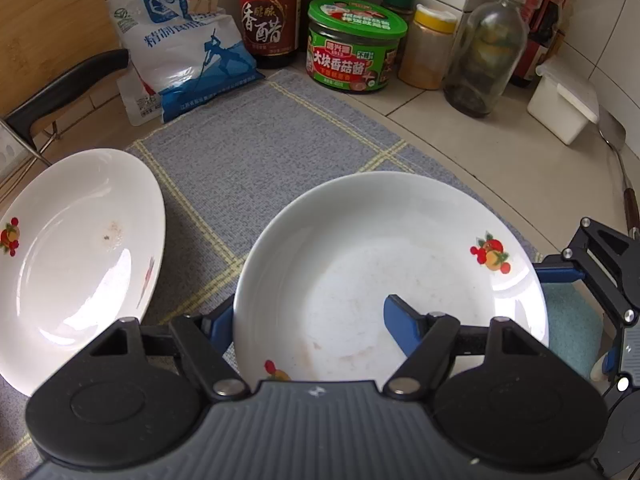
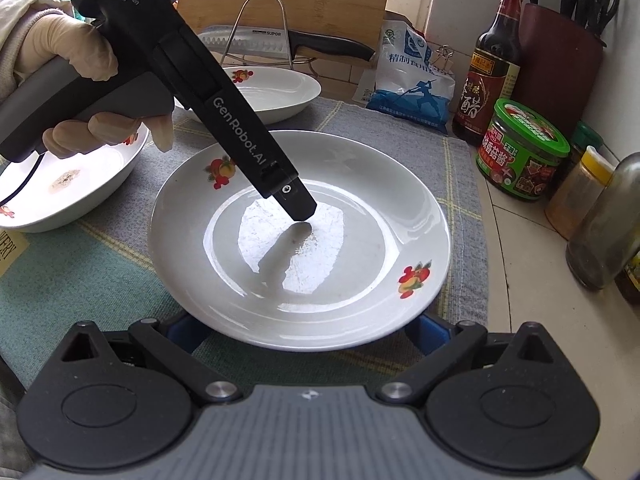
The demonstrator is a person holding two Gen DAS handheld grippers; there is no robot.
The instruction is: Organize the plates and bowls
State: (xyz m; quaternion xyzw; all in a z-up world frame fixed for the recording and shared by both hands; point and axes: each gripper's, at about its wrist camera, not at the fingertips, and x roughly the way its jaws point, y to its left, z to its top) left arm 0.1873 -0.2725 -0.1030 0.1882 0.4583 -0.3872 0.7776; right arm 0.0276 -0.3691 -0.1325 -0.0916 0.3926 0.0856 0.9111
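A white plate with small fruit prints sits in the middle of the grey checked mat on the counter, and both tools are on it at once. The left gripper has its jaws straddling the plate's near rim, one blue finger lying inside the dish and the other outside below the edge, closed onto the rim. The right gripper comes in from the opposite side with its jaws spread wide, both blue tips tucked under the plate's edge; whether they touch it I cannot tell. A second plate rests just left of it, apart, and another plate sits further back near the knife rack. Sauce jars and bottles line the tiled wall.
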